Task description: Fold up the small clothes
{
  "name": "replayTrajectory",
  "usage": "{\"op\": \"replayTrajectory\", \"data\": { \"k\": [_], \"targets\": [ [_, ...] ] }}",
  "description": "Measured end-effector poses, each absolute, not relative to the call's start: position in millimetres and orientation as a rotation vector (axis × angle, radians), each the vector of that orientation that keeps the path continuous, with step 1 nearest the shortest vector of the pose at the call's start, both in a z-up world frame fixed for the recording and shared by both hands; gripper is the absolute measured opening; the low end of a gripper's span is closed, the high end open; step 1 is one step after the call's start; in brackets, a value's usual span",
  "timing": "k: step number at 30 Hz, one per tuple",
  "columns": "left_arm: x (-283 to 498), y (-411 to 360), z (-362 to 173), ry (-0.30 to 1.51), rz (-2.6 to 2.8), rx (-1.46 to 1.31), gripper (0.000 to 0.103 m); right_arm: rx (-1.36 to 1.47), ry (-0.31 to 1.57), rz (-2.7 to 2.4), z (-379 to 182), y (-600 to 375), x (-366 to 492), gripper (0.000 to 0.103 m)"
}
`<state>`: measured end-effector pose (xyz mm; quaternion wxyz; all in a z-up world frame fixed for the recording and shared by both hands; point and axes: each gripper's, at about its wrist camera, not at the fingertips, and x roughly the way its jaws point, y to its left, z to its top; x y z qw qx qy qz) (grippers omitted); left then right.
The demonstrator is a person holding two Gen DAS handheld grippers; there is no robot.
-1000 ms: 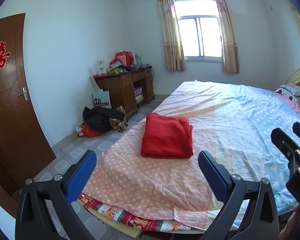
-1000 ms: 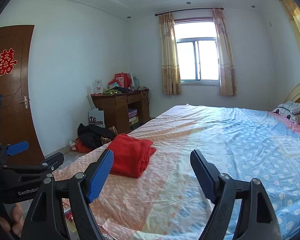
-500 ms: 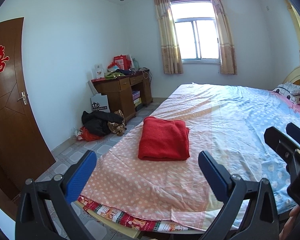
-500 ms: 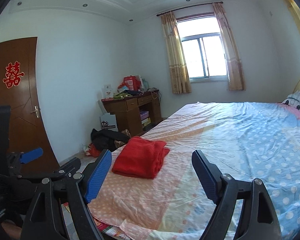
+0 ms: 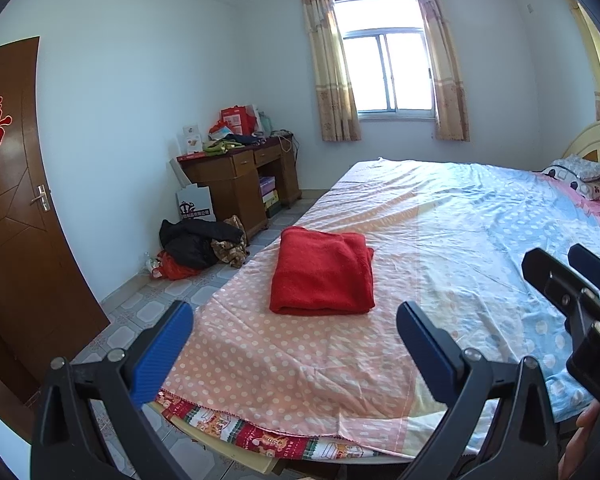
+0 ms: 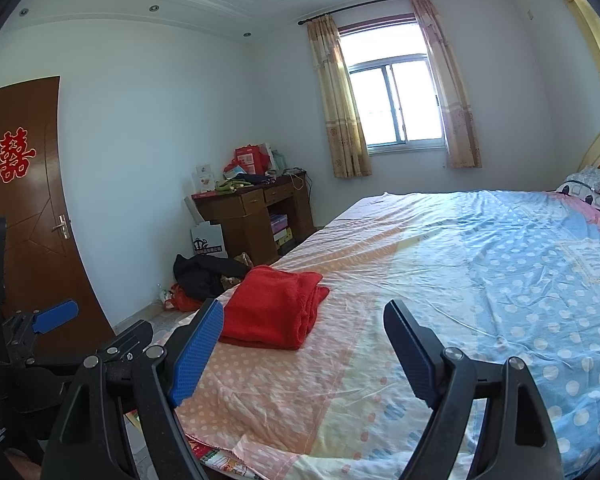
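1. Nearest to me: my left gripper [image 5: 296,344] has its blue pads spread wide with nothing between them; my right gripper [image 6: 304,344] is the same, jaws apart and empty; both hang at the foot edge of the bed [image 5: 300,364], well short of the red garment [image 5: 323,272].
2. The red garment lies on the pink dotted end of the bed, already a neat folded rectangle; it sits nearer the bed's left edge than its middle; from the right wrist view [image 6: 274,306] you can see the stacked layers on its right side.
3. What could go wrong, my guess: the fabric looks thick and fleecy, so pinching only the top layer would peel the fold open; a grab that goes too deep could catch the sheet as well and drag it; and it's close enough to the left edge that a careless shove might send it off.
4. Past the bed, on the floor to its left: a dark heap of clothes [image 5: 198,242]; a white bag [image 5: 195,204] with a crown logo, its text too small to read.
5. Farther left of the bed: the door [image 6: 24,216] carries a red double-happiness character [image 6: 14,157]; my own left gripper's body shows "DA", cut off.
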<state>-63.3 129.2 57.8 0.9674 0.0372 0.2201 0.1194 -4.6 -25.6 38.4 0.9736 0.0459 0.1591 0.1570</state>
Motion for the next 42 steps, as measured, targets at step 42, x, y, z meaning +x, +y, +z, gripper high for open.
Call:
{"op": "replayTrajectory", "data": {
  "k": [42],
  "targets": [
    [-52.4,129.9,47.1,0.500,0.275,0.097,0.103,0.110,0.330,0.298,35.0,-27.9,-7.6,0.083]
  ]
}}
